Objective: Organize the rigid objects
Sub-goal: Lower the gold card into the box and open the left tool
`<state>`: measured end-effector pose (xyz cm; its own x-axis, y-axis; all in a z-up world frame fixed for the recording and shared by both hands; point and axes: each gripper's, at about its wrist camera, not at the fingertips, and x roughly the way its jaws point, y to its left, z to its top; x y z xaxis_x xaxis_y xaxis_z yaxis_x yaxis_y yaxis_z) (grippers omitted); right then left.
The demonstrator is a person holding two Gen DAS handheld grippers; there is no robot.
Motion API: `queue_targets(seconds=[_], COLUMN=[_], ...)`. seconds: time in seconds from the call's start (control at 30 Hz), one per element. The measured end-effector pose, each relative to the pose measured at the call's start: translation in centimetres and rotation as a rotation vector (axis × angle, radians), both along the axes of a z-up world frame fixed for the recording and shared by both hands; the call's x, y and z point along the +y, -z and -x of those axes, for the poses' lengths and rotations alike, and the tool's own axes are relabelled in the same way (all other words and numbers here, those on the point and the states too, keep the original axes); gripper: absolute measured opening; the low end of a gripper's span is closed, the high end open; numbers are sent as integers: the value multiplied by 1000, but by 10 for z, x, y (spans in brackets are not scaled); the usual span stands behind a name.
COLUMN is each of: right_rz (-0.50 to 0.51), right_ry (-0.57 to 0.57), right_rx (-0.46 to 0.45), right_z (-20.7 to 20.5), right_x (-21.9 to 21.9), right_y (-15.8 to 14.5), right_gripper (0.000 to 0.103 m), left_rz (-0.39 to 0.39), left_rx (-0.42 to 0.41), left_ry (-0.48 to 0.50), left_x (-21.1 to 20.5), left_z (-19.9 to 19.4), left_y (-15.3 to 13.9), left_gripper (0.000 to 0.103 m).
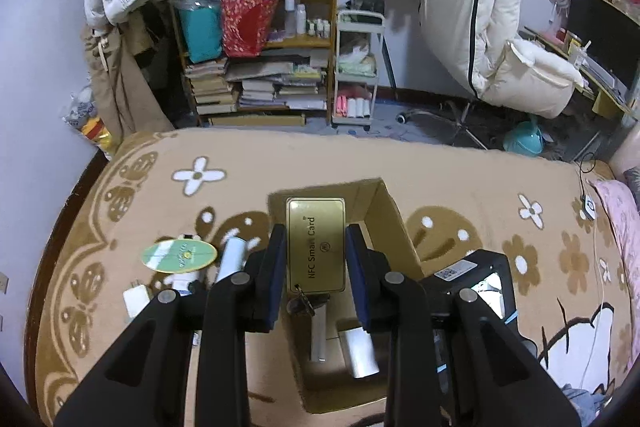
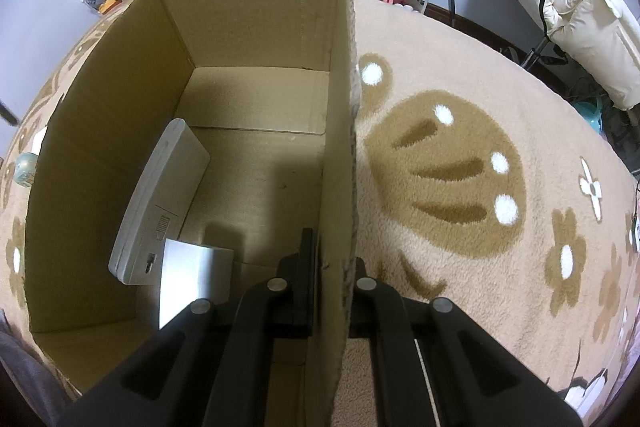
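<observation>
Left gripper (image 1: 316, 255) fingers are pinching a gold NFC smart card (image 1: 316, 247) by its long edges, hovering it over the open cardboard box (image 1: 384, 203). Right gripper (image 2: 330, 267) fingers are clamping the box's right wall, one inside, one outside. A white flat device (image 2: 160, 207) is leaning on the left wall at 9 o'clock, a silver block (image 2: 188, 275) touching its near end.

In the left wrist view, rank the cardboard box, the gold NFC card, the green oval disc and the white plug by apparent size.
1. cardboard box
2. gold NFC card, held between the left tongs; it sits nearer the camera, so its lead is unsure
3. green oval disc
4. white plug
</observation>
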<state>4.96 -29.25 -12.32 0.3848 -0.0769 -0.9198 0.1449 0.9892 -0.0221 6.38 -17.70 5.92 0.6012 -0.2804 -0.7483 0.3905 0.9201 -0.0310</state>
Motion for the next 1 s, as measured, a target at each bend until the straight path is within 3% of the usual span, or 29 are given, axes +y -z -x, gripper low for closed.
queue_targets(seconds=[0.5,0.9,1.0], right_rz=[-19,-28,-28], right_ry=[0,0,-1], right_rx=[0,0,0], right_z=[-2,-2,-3], right_x=[-5,-7,-7], right_y=[1,1,1], right_gripper=[7,7,7], left_rz=[-73,-116,-118], left_rx=[131,150,143], left_ry=[12,7,2], left_x=[-20,-14,-9], left_z=[-17,-22,-21], left_y=[79,98,95], left_gripper=[27,28,33])
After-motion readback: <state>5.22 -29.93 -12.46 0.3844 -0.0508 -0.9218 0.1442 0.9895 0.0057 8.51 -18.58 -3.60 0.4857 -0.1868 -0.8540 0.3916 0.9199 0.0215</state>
